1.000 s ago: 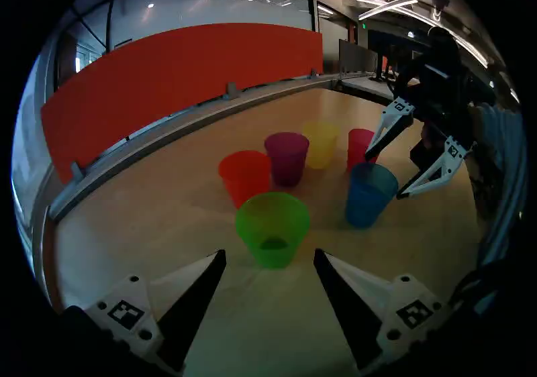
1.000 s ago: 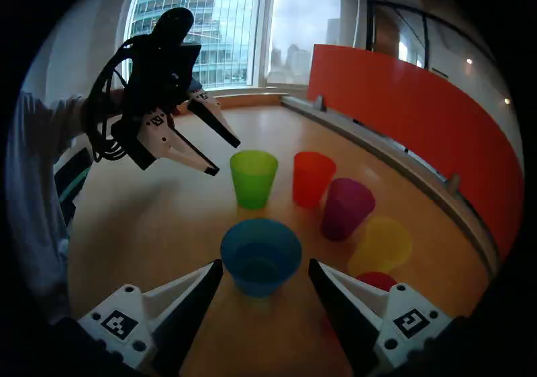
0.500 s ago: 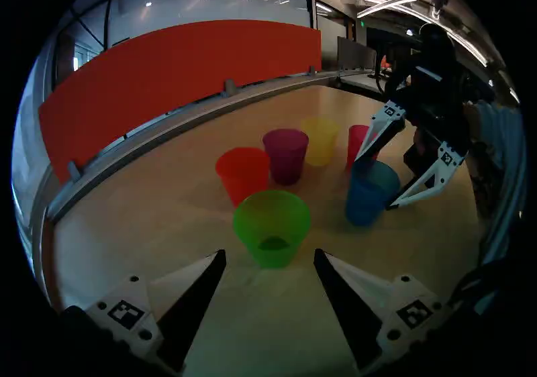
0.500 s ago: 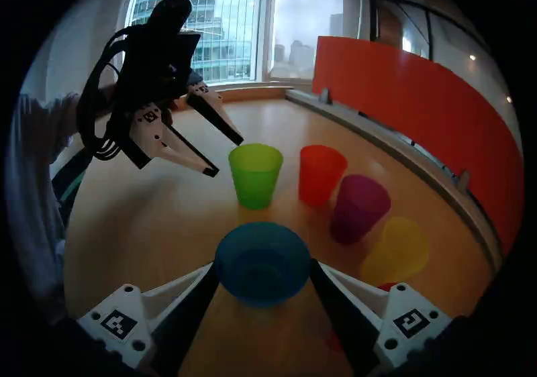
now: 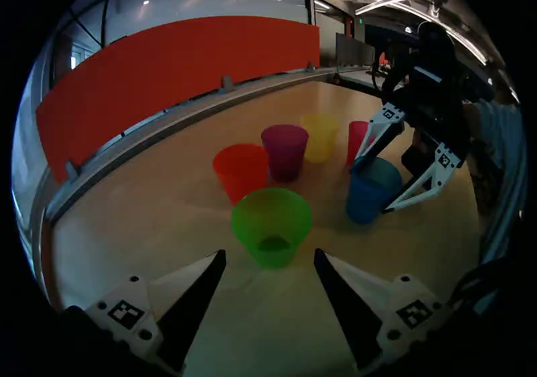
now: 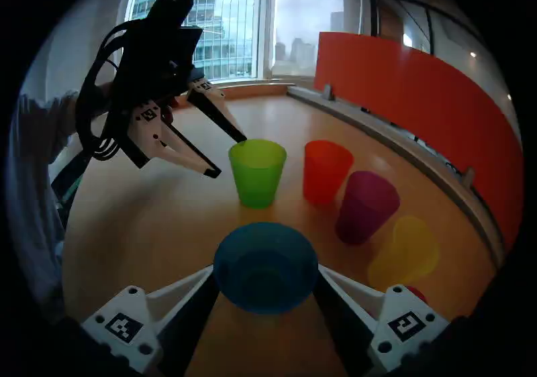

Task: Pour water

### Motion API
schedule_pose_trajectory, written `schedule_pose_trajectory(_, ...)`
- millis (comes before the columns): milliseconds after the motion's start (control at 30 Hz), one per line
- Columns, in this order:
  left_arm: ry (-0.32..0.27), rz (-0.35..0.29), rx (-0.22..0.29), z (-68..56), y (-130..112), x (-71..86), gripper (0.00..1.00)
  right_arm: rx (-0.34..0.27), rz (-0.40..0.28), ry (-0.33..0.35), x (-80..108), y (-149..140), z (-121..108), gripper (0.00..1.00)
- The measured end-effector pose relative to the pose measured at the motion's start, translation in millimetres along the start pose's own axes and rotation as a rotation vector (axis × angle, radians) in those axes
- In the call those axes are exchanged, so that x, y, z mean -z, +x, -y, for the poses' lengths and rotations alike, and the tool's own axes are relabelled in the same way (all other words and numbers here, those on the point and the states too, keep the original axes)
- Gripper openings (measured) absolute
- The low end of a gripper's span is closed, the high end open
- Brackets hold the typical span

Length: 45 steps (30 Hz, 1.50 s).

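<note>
The right gripper (image 6: 266, 275) stood spread around the blue cup (image 6: 265, 263), on the table (image 6: 154, 229) away from its railed edge, and the left gripper (image 5: 268, 252) stood spread before the green cup (image 5: 271, 223); closing off-centre could tip the blue cup.

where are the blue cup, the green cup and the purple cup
blue cup (image 6: 265, 273), right gripper view, inside of the cup
green cup (image 6: 256, 179), right gripper view, outer side wall
purple cup (image 5: 284, 155), left gripper view, outer side wall
</note>
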<state>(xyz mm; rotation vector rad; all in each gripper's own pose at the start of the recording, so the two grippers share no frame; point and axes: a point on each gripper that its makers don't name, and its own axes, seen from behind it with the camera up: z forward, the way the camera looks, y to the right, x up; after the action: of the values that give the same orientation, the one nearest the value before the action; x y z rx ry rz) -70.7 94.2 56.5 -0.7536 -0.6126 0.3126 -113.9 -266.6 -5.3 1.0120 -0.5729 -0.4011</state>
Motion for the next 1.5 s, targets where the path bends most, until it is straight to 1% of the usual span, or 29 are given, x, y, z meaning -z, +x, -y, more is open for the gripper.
schedule_pose_trajectory(300,-0.006,0.006,-0.002,0.8,2,-9.3,0.98,0.011,0.000,-0.011,5.1,-2,-1,0.91)
schedule_pose_trajectory(467,-0.011,0.007,-0.003,-0.9,3,-16.0,0.98,0.011,-0.021,-0.020,12.0,3,-1,0.91)
schedule_pose_trajectory(933,-0.010,0.020,-0.019,-0.2,8,-33.4,0.97,-0.013,-0.123,-0.058,49.3,36,-4,0.91)
schedule_pose_trajectory(1133,-0.011,0.024,-0.020,0.5,10,-40.5,0.98,-0.016,-0.149,-0.080,64.9,42,-7,0.91)
schedule_pose_trajectory(1433,-0.003,0.030,-0.024,2.5,10,-44.6,0.98,-0.034,-0.182,-0.114,82.0,48,-15,0.91)
schedule_pose_trajectory(1500,-0.003,0.028,-0.019,2.5,10,-44.8,0.92,-0.039,-0.188,-0.120,84.3,49,-16,0.91)
